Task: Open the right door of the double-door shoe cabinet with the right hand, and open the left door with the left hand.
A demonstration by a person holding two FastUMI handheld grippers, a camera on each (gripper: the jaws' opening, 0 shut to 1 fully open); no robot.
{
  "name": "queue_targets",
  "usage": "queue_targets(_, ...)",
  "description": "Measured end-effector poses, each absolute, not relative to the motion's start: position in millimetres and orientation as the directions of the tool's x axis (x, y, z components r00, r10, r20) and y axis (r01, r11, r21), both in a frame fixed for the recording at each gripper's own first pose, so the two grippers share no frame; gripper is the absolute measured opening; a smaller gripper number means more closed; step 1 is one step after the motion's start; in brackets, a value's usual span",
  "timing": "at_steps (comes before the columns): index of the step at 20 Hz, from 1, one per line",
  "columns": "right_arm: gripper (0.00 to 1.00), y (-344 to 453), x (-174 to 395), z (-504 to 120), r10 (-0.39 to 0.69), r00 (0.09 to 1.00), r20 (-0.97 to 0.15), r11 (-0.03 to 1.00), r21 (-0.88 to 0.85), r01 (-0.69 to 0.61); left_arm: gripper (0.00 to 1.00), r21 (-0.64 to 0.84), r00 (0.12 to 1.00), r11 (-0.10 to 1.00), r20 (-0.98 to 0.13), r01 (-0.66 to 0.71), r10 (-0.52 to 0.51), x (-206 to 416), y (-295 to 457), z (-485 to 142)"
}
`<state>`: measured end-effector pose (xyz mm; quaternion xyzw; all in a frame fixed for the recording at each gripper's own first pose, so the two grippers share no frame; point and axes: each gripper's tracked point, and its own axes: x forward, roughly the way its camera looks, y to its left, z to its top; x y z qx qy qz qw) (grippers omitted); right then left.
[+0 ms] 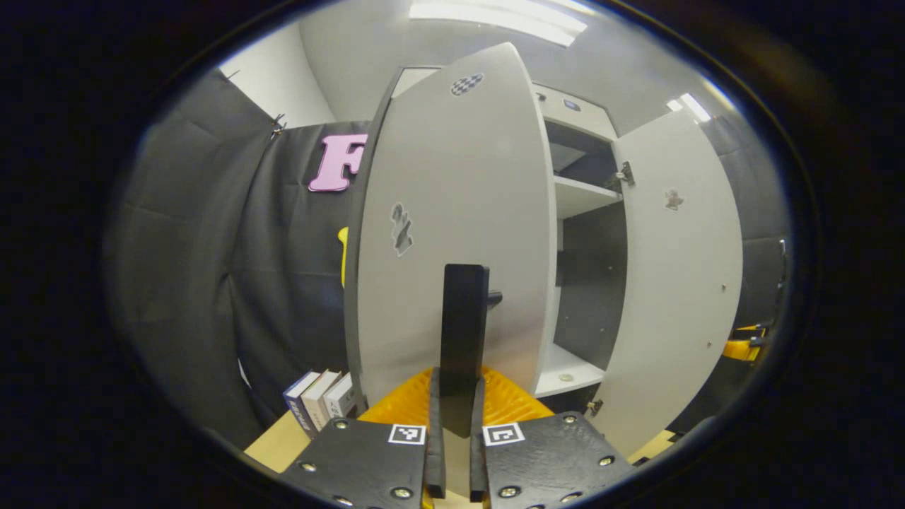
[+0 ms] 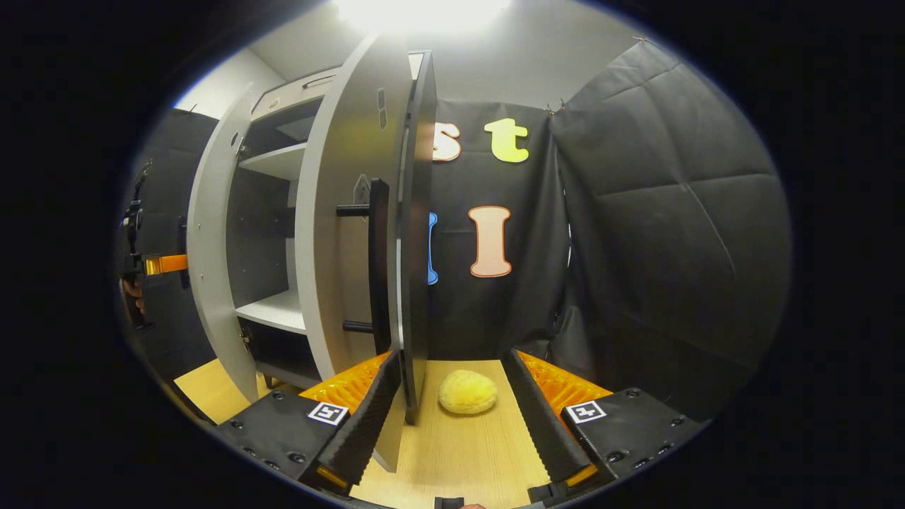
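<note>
Sponge beside right door

Books left of cabinet, sponge on table right of open door

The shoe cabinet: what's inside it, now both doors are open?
Inside the cabinet I see bare shelves, with one small round thing on the bottom shelf. No shoes show. The left door covers the left half of the inside.

Black quilted cloth wall around booth; pale wooden tabletop below; white ceiling with bright light panel; books standing at tabletop's left edge.
</note>
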<state>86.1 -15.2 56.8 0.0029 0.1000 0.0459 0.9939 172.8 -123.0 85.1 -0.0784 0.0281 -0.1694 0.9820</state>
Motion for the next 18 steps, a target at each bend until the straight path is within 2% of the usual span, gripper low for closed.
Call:
queue_targets(1,0.93,-16,85,57,0.088,0.976,-0.201,0.996,0.012,-0.088,0.14,-0.168,0.940,0.929,-0.028,0.330,-0.339,172,-120,85)
queue_targets(2,0.96,-16,84,55,0.085,0.975,-0.205,0.996,0.010,-0.085,0.14,-0.170,0.940,0.928,-0.029,0.332,-0.341,171,-116,84)
queue_targets(3,0.93,-16,82,55,0.081,0.975,-0.208,0.997,0.007,-0.081,0.14,-0.170,0.940,0.928,-0.028,0.332,-0.341,171,-113,83)
queue_targets(4,0.96,-14,83,57,0.076,0.974,-0.212,0.997,0.004,-0.077,0.17,-0.166,0.939,0.929,-0.035,0.332,-0.342,170,-111,82)
queue_targets(6,0.96,-15,81,56,0.064,0.974,-0.218,0.998,0.004,-0.064,0.17,-0.157,0.944,0.934,-0.036,0.320,-0.329,167,-101,81)
queue_targets(7,0.93,-15,79,56,0.055,0.974,-0.219,0.998,0.008,-0.054,0.14,-0.152,0.948,0.939,-0.039,0.308,-0.317,168,-95,80)
queue_targets(8,0.96,-14,78,56,0.048,0.975,-0.218,0.999,0.014,-0.046,0.14,-0.151,0.952,0.944,-0.040,0.294,-0.303,168,-87,80)
queue_targets(11,0.93,-11,76,58,0.031,0.975,-0.218,0.999,0.025,-0.027,0.14,-0.142,0.969,0.961,-0.042,0.236,-0.244,171,-61,76)
queue_targets(13,0.93,-11,71,60,0.011,0.976,-0.218,1.000,0.024,-0.006,0.11,-0.136,0.978,0.972,-0.057,0.193,-0.203,175,-43,70)
queue_targets(15,0.97,-4,71,64,0.008,0.979,-0.202,1.000,0.029,-0.002,0.09,-0.118,0.987,0.984,-0.067,0.136,-0.144,177,-18,66)
queue_targets(17,0.96,1,69,65,0.004,0.980,-0.197,1.000,0.023,0.000,0.04,-0.193,0.973,0.959,-0.063,0.207,-0.223,175,-28,66)
queue_targets(18,0.93,2,67,65,0.000,0.980,-0.198,1.000,0.017,0.003,0.04,-0.238,0.964,0.942,-0.060,0.238,-0.259,173,-39,68)
